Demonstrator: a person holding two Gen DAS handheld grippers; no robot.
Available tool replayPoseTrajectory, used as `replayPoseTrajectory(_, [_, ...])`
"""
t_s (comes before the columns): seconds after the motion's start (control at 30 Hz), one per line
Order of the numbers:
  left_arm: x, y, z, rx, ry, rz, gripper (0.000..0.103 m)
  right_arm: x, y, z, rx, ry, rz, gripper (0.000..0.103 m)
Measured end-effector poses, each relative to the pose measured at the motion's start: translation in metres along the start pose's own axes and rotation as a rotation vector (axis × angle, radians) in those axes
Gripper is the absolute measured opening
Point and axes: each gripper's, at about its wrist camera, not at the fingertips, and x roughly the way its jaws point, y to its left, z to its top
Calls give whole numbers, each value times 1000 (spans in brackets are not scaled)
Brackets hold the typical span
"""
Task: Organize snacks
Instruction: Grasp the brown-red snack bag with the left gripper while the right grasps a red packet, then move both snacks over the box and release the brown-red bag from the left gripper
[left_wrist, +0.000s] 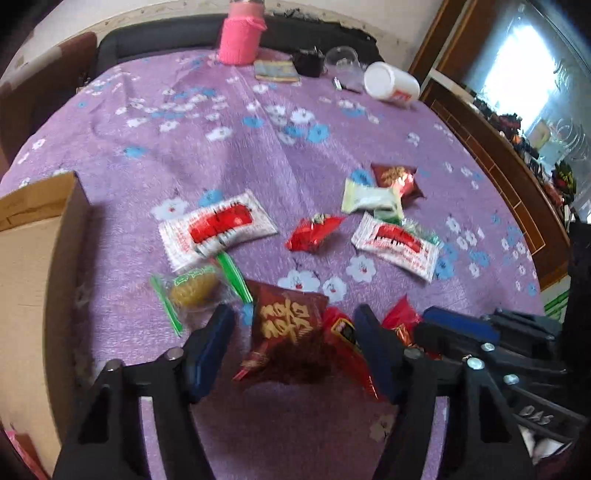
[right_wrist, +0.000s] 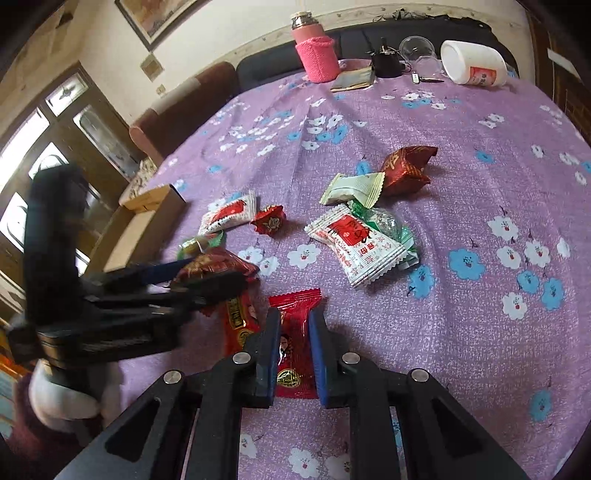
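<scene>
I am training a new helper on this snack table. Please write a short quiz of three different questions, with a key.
1. True or false: the right gripper is shut on a red packet.
2. What lies between the left gripper's fingers? A) a white jar B) a dark red packet with gold letters C) a pink bottle
3. Fill in: the white jar at the far edge of the tablecloth lies on its ____.

Key: 1 true; 2 B, the dark red packet; 3 side.
</scene>
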Motion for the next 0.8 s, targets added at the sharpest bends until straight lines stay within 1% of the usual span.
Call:
replayPoseTrajectory(0.03, [-1,-1,-1,5,2,-23,52,-2,-1,0,2,-7,9,18])
replayPoseTrajectory(0.07, [-2,-2,-1,-2,3,-34,41,-3,-1,0,1,-10,13,19])
replayPoseTrajectory(0.1, [-5,-3,-1,-3,0,-31,38,-4,-2,-1,-1,-11,19,24])
replayPoseTrajectory(0.13, [-8,-6,-3,12,-8,-8,37,-3,-2,-2,-2,-10,23,30])
replayPoseTrajectory(0.2, [-10,-6,-7,18,-11,-8,37,-1,0,-4,-8,-5,24,34])
replayPoseTrajectory(0.37, [-13,0,-16,-12,-13,-34,38,9,8,-9,-54,15,-21,34])
replayPoseTrajectory(0.43, [-11,3,-16,-27,-19,-39,39,10,12,-10,-70,5,-40,34])
replayPoseTrajectory(0.47, [-10,4,-15,-35,-20,-37,43,10,13,-10,-75,1,-48,34])
replayPoseTrajectory(0.5, [-9,5,-14,-43,-21,-33,51,11,13,-11,-76,-4,-54,34])
replayPoseTrajectory(0.57, [-7,4,-14,-39,-32,-27,51,11,15,-12,-85,-15,-69,34])
replayPoseTrajectory(0.6, [-6,2,-14,-26,-38,-16,50,12,16,-11,-94,-17,-78,34])
replayPoseTrajectory(0.63, [-6,0,-15,-8,-41,8,45,13,17,-12,-103,-18,-86,34])
replayPoseTrajectory(0.67, [-6,-2,-16,1,-41,15,36,13,20,-12,-120,-18,-102,32])
replayPoseTrajectory(0.7, [-7,-2,-18,3,-42,9,36,14,23,-14,-135,-17,-127,21])
replayPoseTrajectory(0.73, [-9,-1,-21,-2,-42,-2,36,14,25,-14,-143,-15,-139,21])
replayPoseTrajectory(0.8, [-17,2,-25,-17,-55,-19,36,10,23,-17,-127,-19,-135,20])
